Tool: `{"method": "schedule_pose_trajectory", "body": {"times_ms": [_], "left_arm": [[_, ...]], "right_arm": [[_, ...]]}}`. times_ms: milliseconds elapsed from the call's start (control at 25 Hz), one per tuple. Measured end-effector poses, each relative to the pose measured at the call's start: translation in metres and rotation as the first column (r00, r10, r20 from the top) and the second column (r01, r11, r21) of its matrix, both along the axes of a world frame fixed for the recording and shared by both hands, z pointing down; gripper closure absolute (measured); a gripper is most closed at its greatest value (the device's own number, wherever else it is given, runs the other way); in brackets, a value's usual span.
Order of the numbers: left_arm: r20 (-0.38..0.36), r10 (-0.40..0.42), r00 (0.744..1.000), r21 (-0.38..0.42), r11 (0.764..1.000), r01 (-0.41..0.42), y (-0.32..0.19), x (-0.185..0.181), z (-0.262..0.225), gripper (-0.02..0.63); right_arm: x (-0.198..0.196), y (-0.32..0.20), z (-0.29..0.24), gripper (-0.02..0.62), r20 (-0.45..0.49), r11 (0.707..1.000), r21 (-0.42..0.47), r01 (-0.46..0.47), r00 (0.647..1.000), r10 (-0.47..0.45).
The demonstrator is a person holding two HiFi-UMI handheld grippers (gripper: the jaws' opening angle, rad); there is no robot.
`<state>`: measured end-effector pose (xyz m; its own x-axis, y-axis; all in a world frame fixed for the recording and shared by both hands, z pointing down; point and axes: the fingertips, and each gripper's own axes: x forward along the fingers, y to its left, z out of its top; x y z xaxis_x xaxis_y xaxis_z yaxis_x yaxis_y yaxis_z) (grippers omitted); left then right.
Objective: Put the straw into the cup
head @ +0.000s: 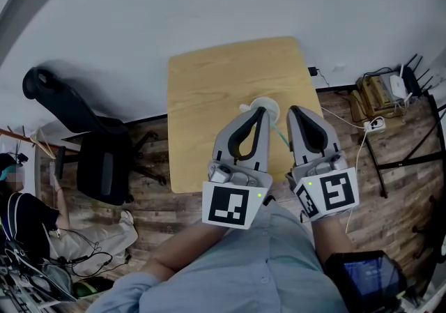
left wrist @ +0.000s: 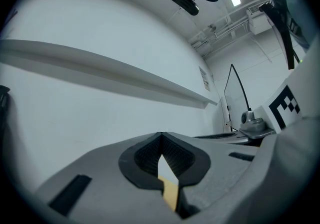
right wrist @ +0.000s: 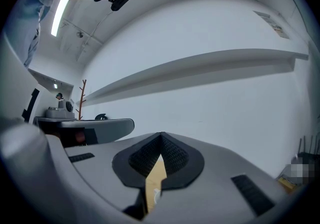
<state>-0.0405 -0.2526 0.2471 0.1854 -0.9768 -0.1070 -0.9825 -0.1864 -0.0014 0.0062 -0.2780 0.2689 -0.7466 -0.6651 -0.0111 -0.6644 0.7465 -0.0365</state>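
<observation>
In the head view a white-lidded cup (head: 256, 104) stands on the near part of a small wooden table (head: 209, 88). A thin teal straw (head: 279, 135) lies on the table just right of the cup, showing between the two grippers. My left gripper (head: 262, 111) hovers over the cup and hides part of it, its jaw tips touching and nothing between them. My right gripper (head: 295, 110) is alongside, over the table's near right part, also shut and holding nothing. In each gripper view the jaws meet at the tip (left wrist: 161, 134) (right wrist: 161, 134); only a sliver of tabletop shows through.
A black office chair (head: 97, 151) stands left of the table. A person (head: 24, 217) sits on the floor at the lower left among cables. A power strip (head: 375, 123), a router (head: 397, 86) and wires lie on the wooden floor at the right. A white wall is behind.
</observation>
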Motion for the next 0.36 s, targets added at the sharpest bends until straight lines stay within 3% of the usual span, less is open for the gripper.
{"method": "schedule_pose_trajectory", "body": {"times_ms": [360], "left_arm": [[-0.005,0.003,1.000,-0.009,1.000,-0.003,-0.0063,0.0001,0.0032,0.614]], "right_arm": [[0.0001,-0.0055,0.0020,0.597,0.001,1.000,-0.006,-0.002,1.000,0.002]]}}
